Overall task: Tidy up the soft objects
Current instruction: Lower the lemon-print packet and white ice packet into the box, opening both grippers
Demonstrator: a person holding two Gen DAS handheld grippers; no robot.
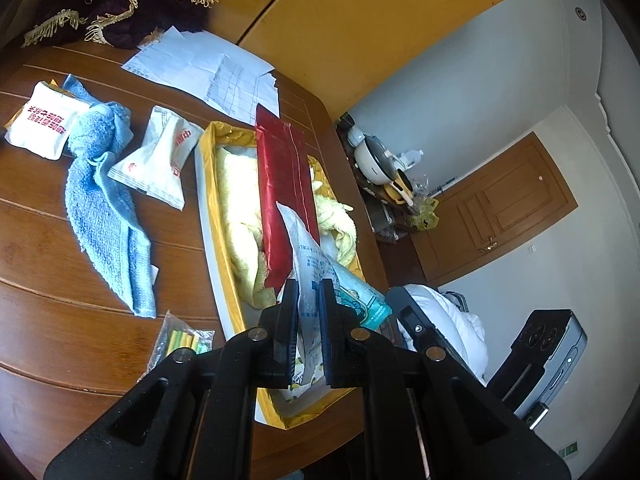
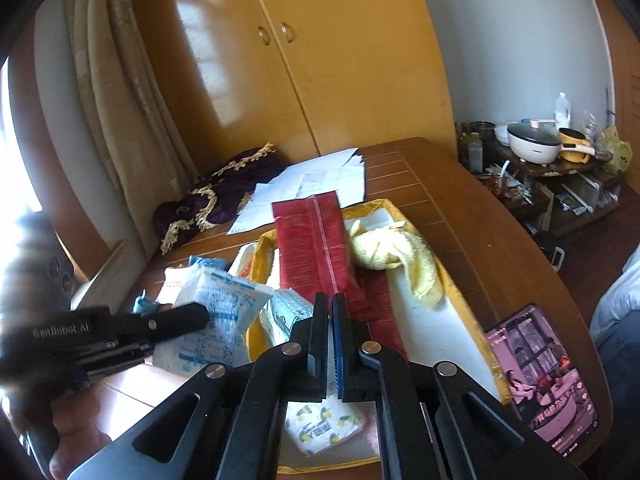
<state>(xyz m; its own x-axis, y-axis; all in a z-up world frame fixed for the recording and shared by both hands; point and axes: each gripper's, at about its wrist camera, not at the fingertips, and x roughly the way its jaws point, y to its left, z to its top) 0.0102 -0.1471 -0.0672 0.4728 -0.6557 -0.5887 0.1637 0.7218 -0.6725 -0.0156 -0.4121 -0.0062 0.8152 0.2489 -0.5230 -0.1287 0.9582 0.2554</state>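
The left gripper is clamped on a white and blue printed tissue pack, which stands between its two black fingers. The pack's long axis runs forward along the fingers, its far end tilted up over the tray. In the right wrist view the same gripper reaches in from the left edge, lying roughly level, with the pack bulging beyond its tip just beside the tray's left rim.

The right gripper hovers above the near end of the tray, pointing along the tray's length; its jaws stand almost together with only a thin slit between them, and nothing visible is caught in it.

Inside the tray, a red foil pack lies lengthwise, its long axis parallel to the tray's sides, resting on a yellow towel. A small lemon-print packet lies at the tray's near end, under the right gripper.

Left of the tray on the wooden table, a blue towel lies stretched out with two white sachets beside it. Beyond the tray's far end lie loose papers and a purple fringed cloth. Right of the tray a lit phone lies flat.
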